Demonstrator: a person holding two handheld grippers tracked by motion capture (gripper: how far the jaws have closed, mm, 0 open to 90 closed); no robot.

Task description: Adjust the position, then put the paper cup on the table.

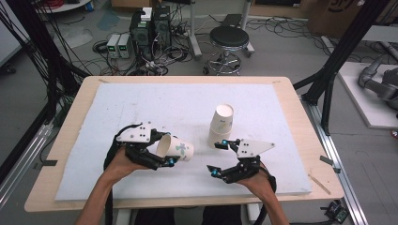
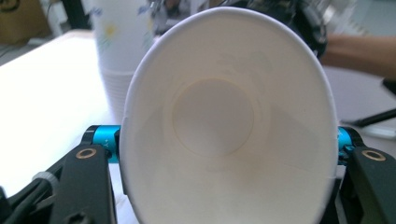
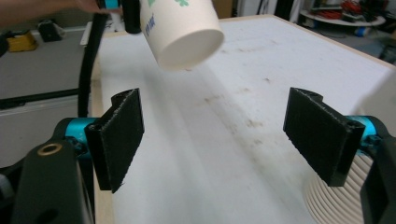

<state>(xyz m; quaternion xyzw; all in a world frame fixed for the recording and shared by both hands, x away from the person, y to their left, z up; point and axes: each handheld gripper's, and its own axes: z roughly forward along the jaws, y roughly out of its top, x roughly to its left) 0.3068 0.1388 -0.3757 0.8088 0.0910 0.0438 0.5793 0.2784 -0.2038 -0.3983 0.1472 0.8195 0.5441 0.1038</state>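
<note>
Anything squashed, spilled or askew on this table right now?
Yes: the white paper cup in the left gripper is squeezed out of round; in the left gripper view its rim is an oval. It lies tipped on its side and looks empty, with no spill. The inverted stack of paper cups stands upright, untouched.

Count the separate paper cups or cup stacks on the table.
2: a single white paper cup held on its side in the left gripper, and an upside-down stack of white paper cups standing mid-table. How many cups are nested there cannot be told.

Matt paper cup, rough white mat
</note>
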